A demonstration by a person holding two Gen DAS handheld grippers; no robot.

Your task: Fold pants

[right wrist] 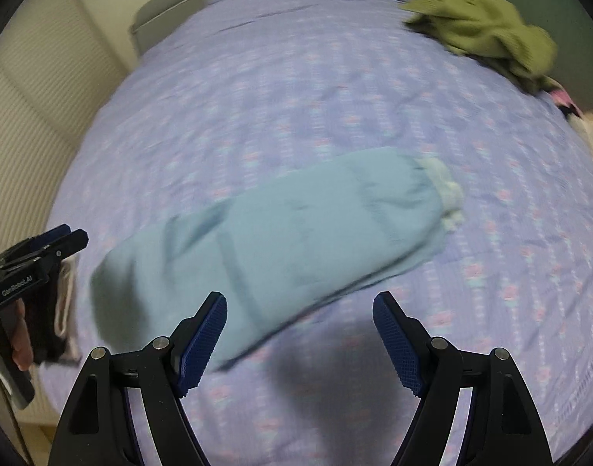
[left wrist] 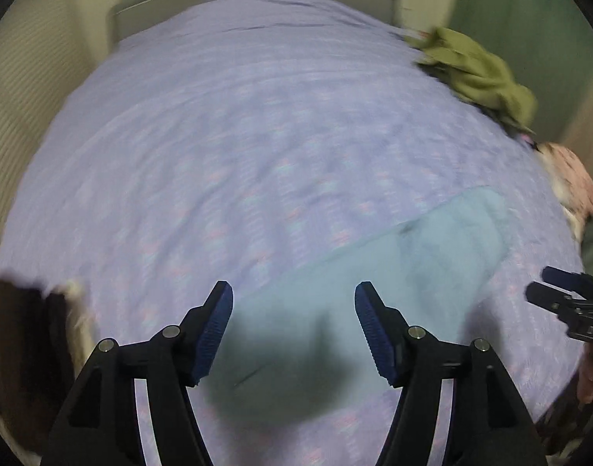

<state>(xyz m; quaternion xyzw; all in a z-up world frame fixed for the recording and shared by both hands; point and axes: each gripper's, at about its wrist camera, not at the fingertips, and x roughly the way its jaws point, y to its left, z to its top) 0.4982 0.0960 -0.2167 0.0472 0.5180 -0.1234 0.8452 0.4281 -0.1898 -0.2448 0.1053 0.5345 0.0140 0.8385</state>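
Note:
Light blue pants lie folded into a long strip on the purple flowered bedspread, white lining showing at their right end. In the left wrist view the pants lie under and to the right of my left gripper, whose jaws stand apart with nothing between the pads. My right gripper hangs open above the near edge of the pants, empty. Each gripper shows in the other's view: the right gripper at the right edge, the left gripper at the left edge, held by a hand.
A crumpled olive green garment lies at the bed's far right corner, with pink and white clothing beside it at the right edge. A dark and white item lies at the bed's left edge. A grey headboard and pale walls stand behind.

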